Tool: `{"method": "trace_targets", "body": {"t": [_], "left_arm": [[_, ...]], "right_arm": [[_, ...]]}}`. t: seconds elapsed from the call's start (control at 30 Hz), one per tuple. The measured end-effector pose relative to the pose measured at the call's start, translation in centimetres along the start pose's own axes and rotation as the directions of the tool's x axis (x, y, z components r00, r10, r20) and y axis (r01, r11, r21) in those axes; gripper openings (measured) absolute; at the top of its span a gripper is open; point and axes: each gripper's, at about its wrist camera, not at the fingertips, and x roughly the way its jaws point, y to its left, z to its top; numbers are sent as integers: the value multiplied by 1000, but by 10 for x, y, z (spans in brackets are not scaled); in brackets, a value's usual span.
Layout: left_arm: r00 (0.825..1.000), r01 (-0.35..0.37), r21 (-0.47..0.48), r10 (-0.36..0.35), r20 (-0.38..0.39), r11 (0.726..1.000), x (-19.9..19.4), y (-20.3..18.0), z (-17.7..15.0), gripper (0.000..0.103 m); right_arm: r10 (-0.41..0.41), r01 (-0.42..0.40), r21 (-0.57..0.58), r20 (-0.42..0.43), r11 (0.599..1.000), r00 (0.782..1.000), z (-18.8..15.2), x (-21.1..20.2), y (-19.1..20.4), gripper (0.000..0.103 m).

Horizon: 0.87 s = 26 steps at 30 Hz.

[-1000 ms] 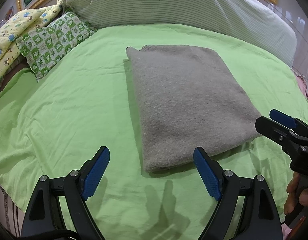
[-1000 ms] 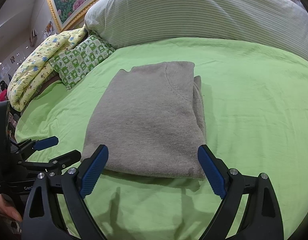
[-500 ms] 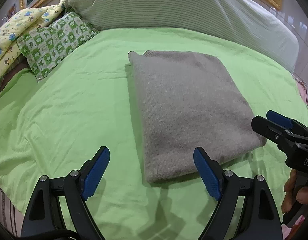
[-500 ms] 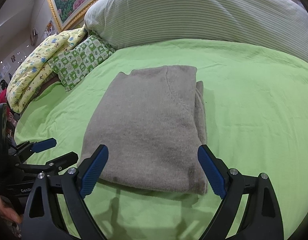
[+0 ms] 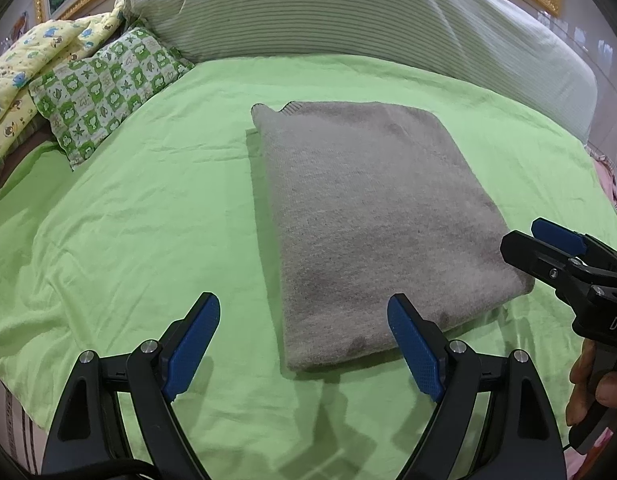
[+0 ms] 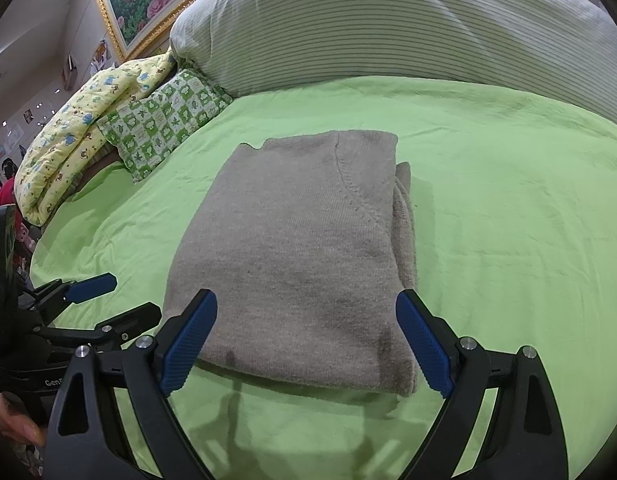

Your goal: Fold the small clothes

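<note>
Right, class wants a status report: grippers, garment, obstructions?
Left gripper open, empty. Right gripper open, empty. Grey sweater folded flat on green sheet. Nothing in the way.

Bed with wrinkled green sheet (image 5: 156, 216), folded grey sweater (image 5: 372, 216) lying centre, striped bolster (image 5: 348, 8) at far edge, green checked pillow (image 5: 104, 88) far left beside yellow quilt (image 5: 24, 80)

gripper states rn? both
Left gripper: open, empty, near edge of folded grey sweater.
Right gripper: open, empty, at the sweater's near edge.

Bedroom with a green-sheeted bed (image 5: 156, 216)

A striped bolster (image 6: 388, 28) lines the head (gilt-framed flower painting (image 6: 148, 4) behind), patterned pillows (image 5: 104, 88) at one side.
</note>
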Motion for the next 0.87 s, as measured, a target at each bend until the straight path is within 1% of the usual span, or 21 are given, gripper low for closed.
{"method": "trace_targets", "body": {"t": [0.87], "left_arm": [[1000,6,-5,-6,-2,1000,3,5,4,86]], "right_arm": [[5,-5,7,3,1000,1000,4,-2,-5,91]]}}
